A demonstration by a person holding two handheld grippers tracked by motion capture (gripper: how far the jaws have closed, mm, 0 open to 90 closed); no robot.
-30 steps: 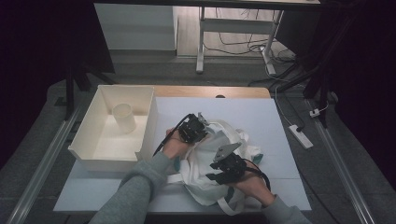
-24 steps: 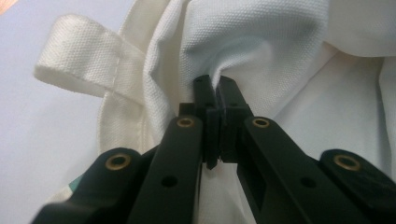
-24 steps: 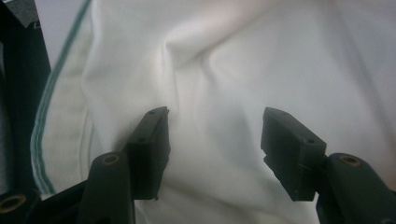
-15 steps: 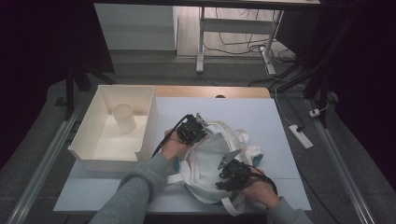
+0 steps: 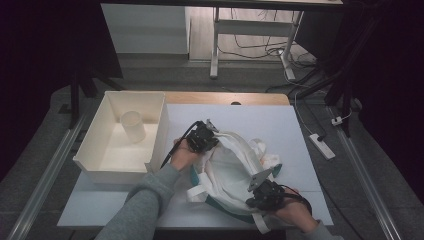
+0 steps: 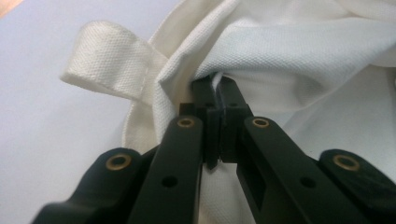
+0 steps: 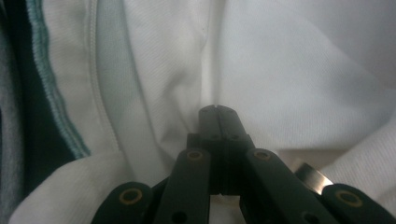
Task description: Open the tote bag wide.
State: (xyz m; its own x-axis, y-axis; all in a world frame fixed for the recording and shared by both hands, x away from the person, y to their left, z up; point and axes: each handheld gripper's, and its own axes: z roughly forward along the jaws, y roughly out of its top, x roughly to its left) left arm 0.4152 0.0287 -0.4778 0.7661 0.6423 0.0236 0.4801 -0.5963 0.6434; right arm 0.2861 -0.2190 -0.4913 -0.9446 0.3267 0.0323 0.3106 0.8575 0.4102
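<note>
White cloth bag with teal trim lying crumpled on white table sheet, just right of cream tray holding small cup. Left gripper clamping bag's upper left edge; in left gripper view, jaws pinching fold of white fabric, strap loop lying beside them. Right gripper sitting at bag's near right edge, jaws having just been closing; now pressed together against white cloth, teal hem to their left; whether fabric is caught between them, cannot tell.

Grey knit sleeves; black gripper arms with brass-ringed pivots, black trailing cables.
</note>
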